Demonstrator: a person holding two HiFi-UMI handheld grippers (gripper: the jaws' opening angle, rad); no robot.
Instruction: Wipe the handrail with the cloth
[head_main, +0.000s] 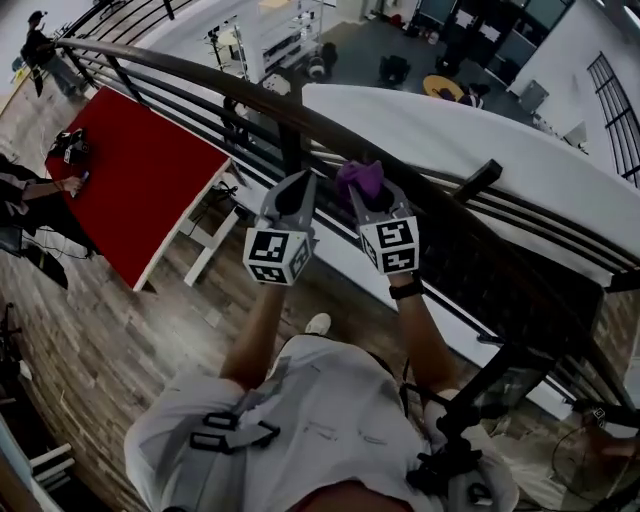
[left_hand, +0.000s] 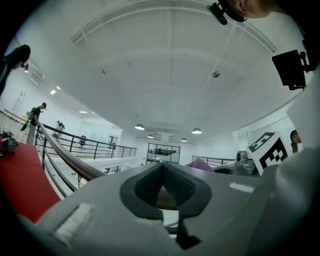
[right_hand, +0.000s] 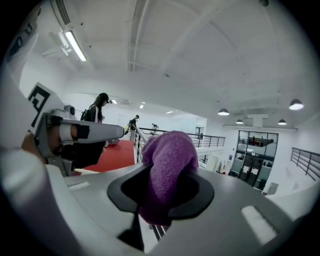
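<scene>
The brown wooden handrail curves from the upper left towards the right, and both grippers are held up beside it. My right gripper is shut on a bunched purple cloth, which sits at the rail. In the right gripper view the cloth fills the jaws of that gripper and bulges out above them. My left gripper is just left of it, shut with nothing held. In the left gripper view its jaws meet at the tips, with the handrail running off to the left and the cloth to the right.
Dark metal bars run under the handrail. Below the balcony lie a red surface and a wooden floor, with people at the left edge. A white ledge lies beyond the rail. The person's torso fills the lower part of the head view.
</scene>
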